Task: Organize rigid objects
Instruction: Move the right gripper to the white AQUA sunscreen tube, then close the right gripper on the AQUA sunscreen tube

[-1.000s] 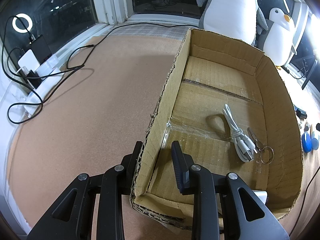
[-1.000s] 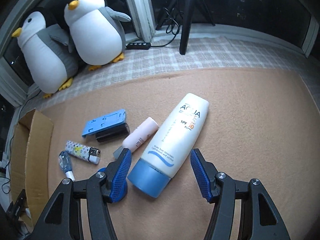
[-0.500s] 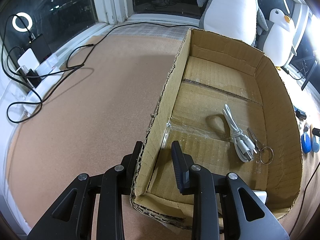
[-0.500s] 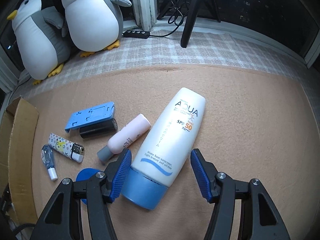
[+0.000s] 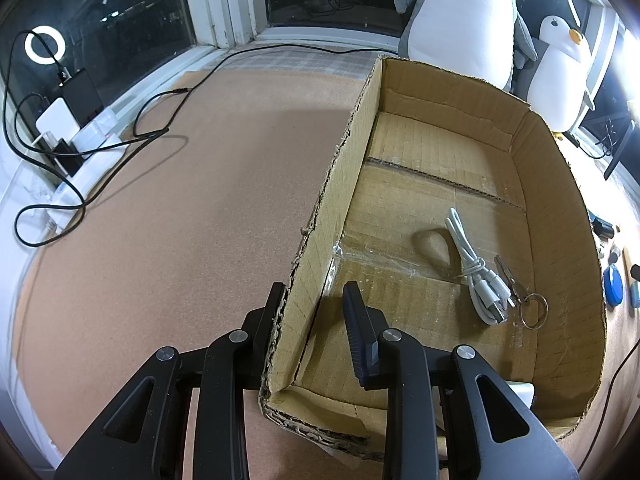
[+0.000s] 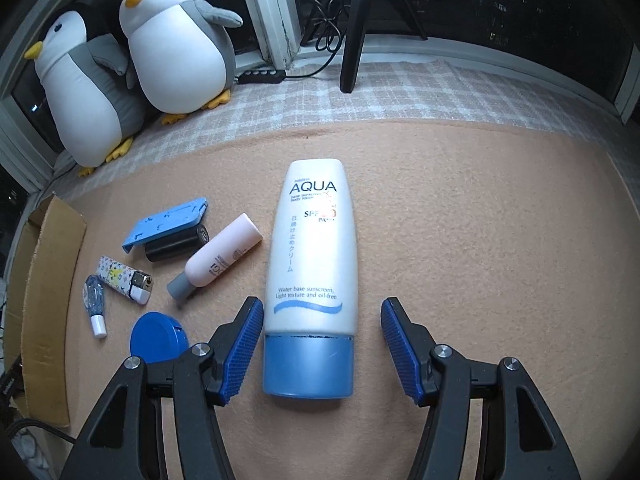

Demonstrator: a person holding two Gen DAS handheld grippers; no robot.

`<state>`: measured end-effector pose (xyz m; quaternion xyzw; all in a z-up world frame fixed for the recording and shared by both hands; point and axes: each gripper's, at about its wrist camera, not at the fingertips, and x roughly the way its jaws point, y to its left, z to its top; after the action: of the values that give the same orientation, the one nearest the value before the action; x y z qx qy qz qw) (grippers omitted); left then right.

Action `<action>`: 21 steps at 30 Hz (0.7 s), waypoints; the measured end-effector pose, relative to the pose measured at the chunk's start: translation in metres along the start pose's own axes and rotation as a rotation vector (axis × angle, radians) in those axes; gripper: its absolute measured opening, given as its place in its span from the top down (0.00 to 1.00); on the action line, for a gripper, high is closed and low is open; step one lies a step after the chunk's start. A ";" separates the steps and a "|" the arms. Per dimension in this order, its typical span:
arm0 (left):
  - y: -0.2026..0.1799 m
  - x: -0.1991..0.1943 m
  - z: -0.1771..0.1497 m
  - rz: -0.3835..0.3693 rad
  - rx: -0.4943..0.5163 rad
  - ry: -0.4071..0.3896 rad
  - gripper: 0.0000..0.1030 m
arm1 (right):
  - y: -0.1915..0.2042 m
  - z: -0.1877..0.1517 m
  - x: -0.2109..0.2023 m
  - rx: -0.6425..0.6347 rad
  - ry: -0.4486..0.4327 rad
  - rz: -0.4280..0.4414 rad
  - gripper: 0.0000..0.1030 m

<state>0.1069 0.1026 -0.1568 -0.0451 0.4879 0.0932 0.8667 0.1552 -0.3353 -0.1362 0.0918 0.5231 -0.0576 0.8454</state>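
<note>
Right wrist view: our right gripper (image 6: 322, 340) straddles the sunscreen tube (image 6: 310, 256), jaws open; our left gripper (image 5: 314, 312) clamps the cardboard box (image 5: 332, 200) wall.

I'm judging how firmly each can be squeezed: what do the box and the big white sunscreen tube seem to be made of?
The box looks like plain brown corrugated cardboard: matte, with ragged cut edges that show fluting and clear tape on the floor seam. The sunscreen tube looks like smooth white plastic with a soft sheen and printed text; its blue cap seems a harder, satin plastic. How flexible the tube is cannot be seen.
</note>
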 end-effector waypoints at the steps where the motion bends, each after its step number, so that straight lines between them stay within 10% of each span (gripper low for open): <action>1: 0.000 0.000 0.000 0.000 0.000 0.000 0.74 | 0.001 -0.001 0.000 0.004 -0.016 0.006 0.44; 21: 0.002 0.001 0.000 0.000 0.001 0.000 0.74 | 0.011 -0.011 0.009 -0.097 -0.142 -0.047 0.58</action>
<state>0.1065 0.1042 -0.1576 -0.0446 0.4881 0.0931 0.8666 0.1518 -0.3220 -0.1483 0.0342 0.4660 -0.0586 0.8822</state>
